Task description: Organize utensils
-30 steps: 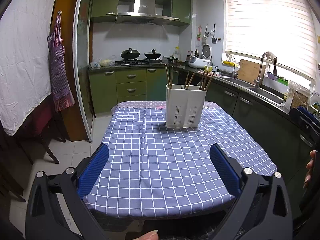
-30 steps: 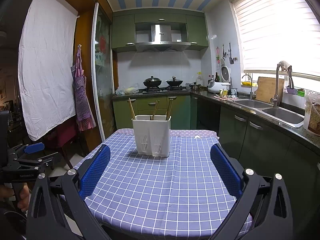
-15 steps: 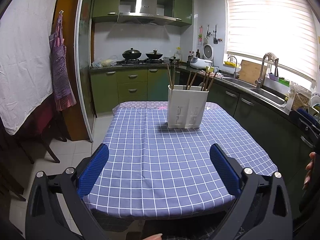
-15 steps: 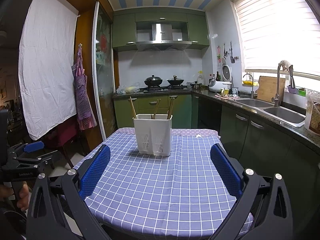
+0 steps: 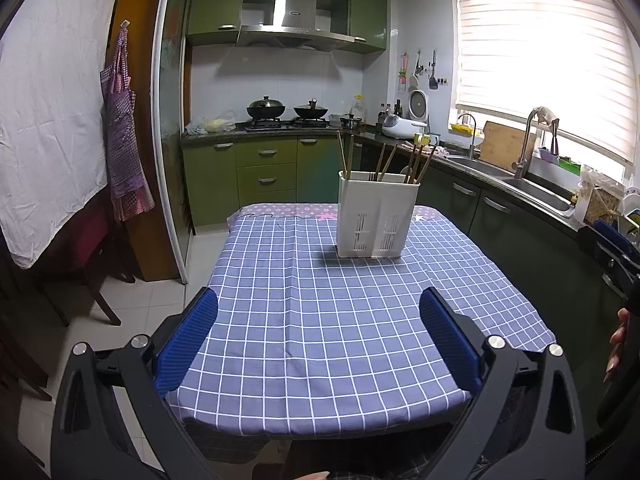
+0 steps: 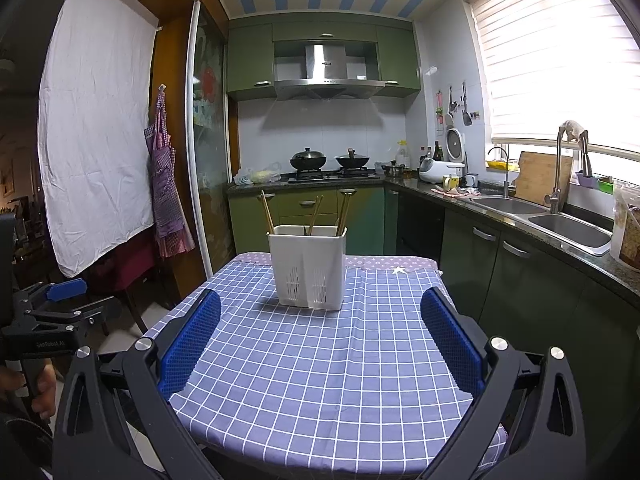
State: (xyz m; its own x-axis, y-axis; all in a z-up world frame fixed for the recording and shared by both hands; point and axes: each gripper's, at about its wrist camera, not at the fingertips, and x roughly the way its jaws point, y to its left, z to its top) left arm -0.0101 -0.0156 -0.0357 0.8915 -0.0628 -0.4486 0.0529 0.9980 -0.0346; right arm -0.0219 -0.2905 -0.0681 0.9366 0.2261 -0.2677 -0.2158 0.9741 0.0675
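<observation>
A white slotted utensil holder (image 5: pixel 376 216) stands upright at the far side of the table, also in the right wrist view (image 6: pixel 307 266). Several wooden chopsticks (image 5: pixel 416 160) stick up out of it, also in the right wrist view (image 6: pixel 267 212). My left gripper (image 5: pixel 318 336) is open and empty, held over the table's near edge, well short of the holder. My right gripper (image 6: pixel 320 336) is open and empty, likewise over the near part of the table. The left gripper also shows at the left edge of the right wrist view (image 6: pixel 60 308).
The table wears a blue checked cloth (image 5: pixel 340 320). Green cabinets and a counter with a sink (image 5: pixel 532 190) run along the right. A stove with pans (image 5: pixel 286 114) is at the back. A chair (image 5: pixel 92 264) and apron (image 5: pixel 124 128) are left of the table.
Both grippers have risen and tilted slightly; the holder sits a little lower and nearer in each view. Both stay open and empty.
</observation>
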